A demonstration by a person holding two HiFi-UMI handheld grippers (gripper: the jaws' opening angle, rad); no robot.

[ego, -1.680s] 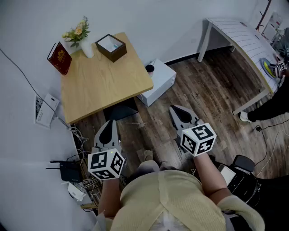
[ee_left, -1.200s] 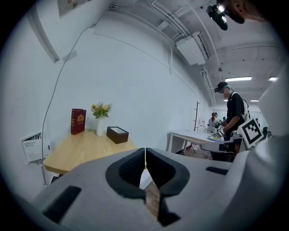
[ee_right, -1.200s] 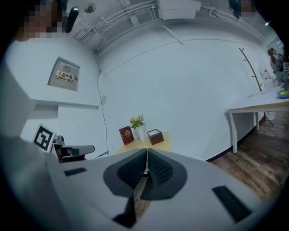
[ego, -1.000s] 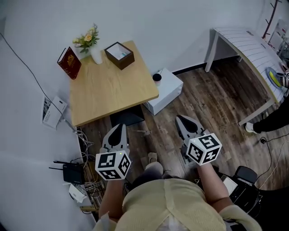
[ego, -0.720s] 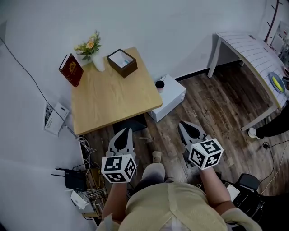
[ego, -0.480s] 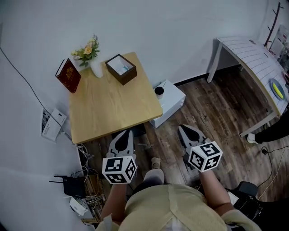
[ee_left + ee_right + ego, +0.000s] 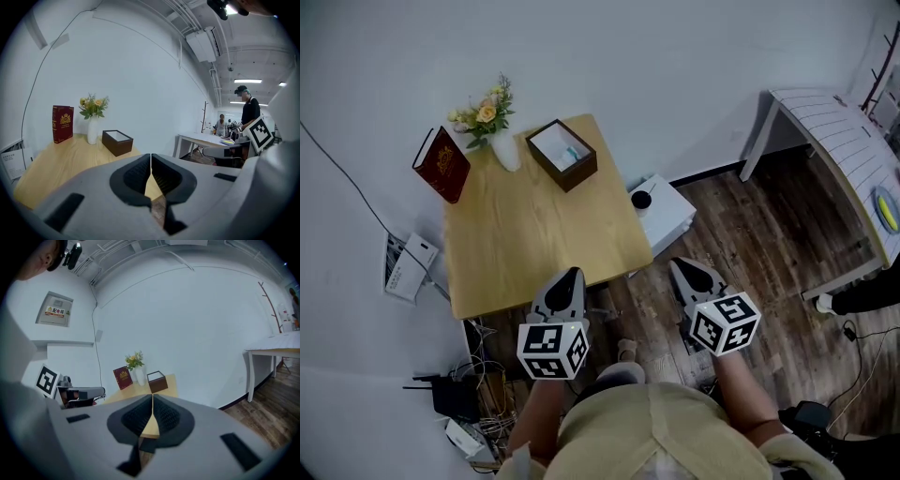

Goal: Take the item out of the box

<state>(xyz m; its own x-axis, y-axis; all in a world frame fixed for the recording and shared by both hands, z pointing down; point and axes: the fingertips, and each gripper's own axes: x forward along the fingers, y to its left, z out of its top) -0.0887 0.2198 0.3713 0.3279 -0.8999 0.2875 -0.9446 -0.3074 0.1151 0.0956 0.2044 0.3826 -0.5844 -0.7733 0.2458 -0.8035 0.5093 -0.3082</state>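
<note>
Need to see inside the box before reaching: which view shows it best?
Head view: it looks down into the open box, showing a small item inside. Both gripper views show the box side-on, contents hidden.

Table [image 7: 525, 234]: light wood top, smooth, matt, faint grain. Box [image 7: 548, 167]: dark brown wood-look walls, matt; pale lining inside. Book [image 7: 441, 164]: dark red cover, slight sheen, gold print on front. Vase [image 7: 507, 153]: white, smooth, glossy, ceramic-looking. Floor [image 7: 750, 225]: dark wood planks, visible grain, low sheen. Wall [image 7: 675, 56]: white paint, matt. Left gripper [image 7: 571, 275] & right gripper [image 7: 679, 265]: grey plastic shells, smooth, matt; pads [image 7: 138, 174] black, ribbed, rubbery-looking. Sweater [image 7: 656, 422]: pale yellow knit cloth, soft, matt. Low cabinet [image 7: 667, 214] by table: white, smooth, slight gloss.
</note>
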